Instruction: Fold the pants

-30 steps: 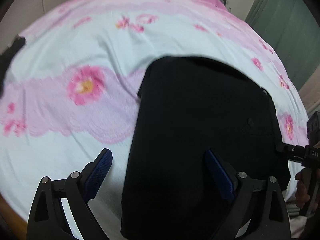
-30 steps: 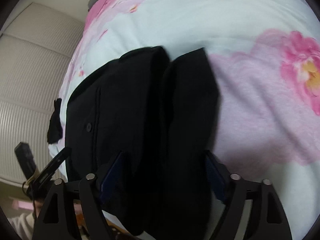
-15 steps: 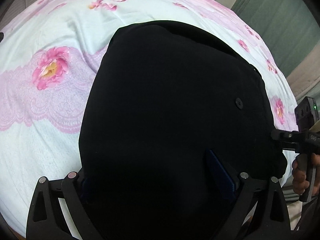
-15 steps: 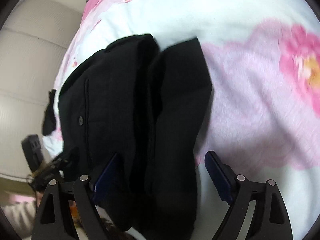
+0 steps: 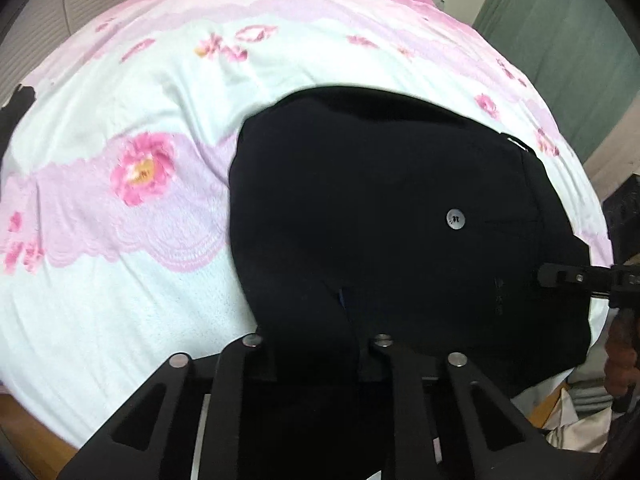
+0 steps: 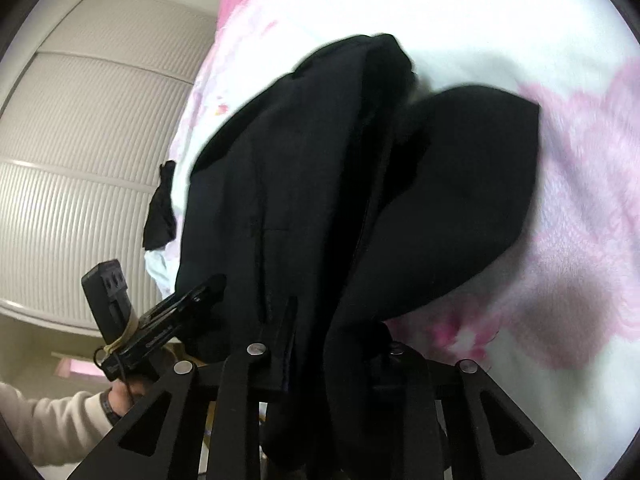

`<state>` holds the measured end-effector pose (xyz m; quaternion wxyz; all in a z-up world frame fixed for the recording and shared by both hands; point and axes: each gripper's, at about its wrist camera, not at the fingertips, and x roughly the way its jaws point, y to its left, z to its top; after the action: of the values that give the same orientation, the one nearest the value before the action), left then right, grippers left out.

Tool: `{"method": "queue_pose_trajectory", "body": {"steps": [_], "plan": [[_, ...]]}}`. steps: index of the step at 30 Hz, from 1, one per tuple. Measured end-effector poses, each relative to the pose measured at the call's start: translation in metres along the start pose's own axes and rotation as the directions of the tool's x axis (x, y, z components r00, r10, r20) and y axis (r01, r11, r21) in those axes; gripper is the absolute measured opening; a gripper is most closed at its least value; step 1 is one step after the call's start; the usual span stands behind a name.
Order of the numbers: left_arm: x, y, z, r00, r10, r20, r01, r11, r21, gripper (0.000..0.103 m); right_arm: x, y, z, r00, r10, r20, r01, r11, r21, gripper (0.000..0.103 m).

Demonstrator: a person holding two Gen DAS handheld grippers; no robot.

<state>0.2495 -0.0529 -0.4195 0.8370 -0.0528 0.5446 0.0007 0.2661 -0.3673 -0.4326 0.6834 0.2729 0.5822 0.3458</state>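
The black pants (image 5: 360, 208) lie folded on the pink and white floral bedspread (image 5: 132, 148), with a grey button (image 5: 455, 219) showing on top. My left gripper (image 5: 316, 344) is shut on the near edge of the pants. My right gripper (image 6: 324, 344) is shut on the pants (image 6: 288, 184) at their other side and lifts the layers, which bulge apart. The right gripper also shows in the left wrist view (image 5: 560, 276), touching the right edge of the pants. The left gripper shows in the right wrist view (image 6: 188, 304).
A small black cloth (image 6: 160, 216) hangs at the bed's edge by a ribbed white wardrobe (image 6: 80, 184). A green curtain (image 5: 568, 40) stands beyond the bed's far right. The bed's wooden edge (image 5: 24, 428) is close at lower left.
Both grippers were open around the pants and have shut on them. The fabric layers have lifted and bulged in the right wrist view.
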Motion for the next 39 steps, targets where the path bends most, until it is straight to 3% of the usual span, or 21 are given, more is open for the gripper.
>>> {"method": "queue_pose_trajectory", "body": {"steps": [9,16,20,21,26,30,36,39], "plan": [[-0.083,-0.012,0.036,0.995,0.060,0.084,-0.053,0.994,-0.092,0.017,-0.053,0.074,0.031,0.998,0.051,-0.031,-0.055,0.989,-0.139,0.023],[-0.150,0.049,0.078,0.978,0.115,0.175,-0.084,0.981,-0.176,0.017,-0.039,0.171,0.076,0.996,0.077,-0.035,-0.084,0.959,-0.270,0.023],[-0.189,0.138,0.102,0.964,0.148,0.219,-0.105,0.975,-0.198,0.017,0.013,0.244,0.103,0.993,0.118,-0.033,-0.122,0.936,-0.329,0.023],[-0.201,0.176,0.113,0.960,0.158,0.231,-0.113,0.974,-0.195,0.017,0.025,0.258,0.107,0.992,0.125,-0.033,-0.129,0.933,-0.336,0.023],[-0.235,0.328,0.152,0.950,0.186,0.251,-0.147,0.975,-0.166,0.017,0.149,0.385,0.142,0.986,0.167,-0.012,-0.160,0.919,-0.360,0.023],[-0.264,0.456,0.189,0.933,0.241,0.268,-0.214,0.969,-0.127,0.017,0.249,0.478,0.167,0.977,0.212,0.005,-0.197,0.915,-0.351,0.023],[-0.261,0.584,0.218,0.919,0.284,0.274,-0.256,0.957,-0.134,0.018,0.381,0.574,0.197,0.964,0.267,0.009,-0.250,0.913,-0.322,0.023],[-0.233,0.629,0.213,0.926,0.278,0.255,-0.246,0.958,-0.150,0.018,0.425,0.586,0.204,0.965,0.261,-0.011,-0.250,0.913,-0.321,0.023]]}}
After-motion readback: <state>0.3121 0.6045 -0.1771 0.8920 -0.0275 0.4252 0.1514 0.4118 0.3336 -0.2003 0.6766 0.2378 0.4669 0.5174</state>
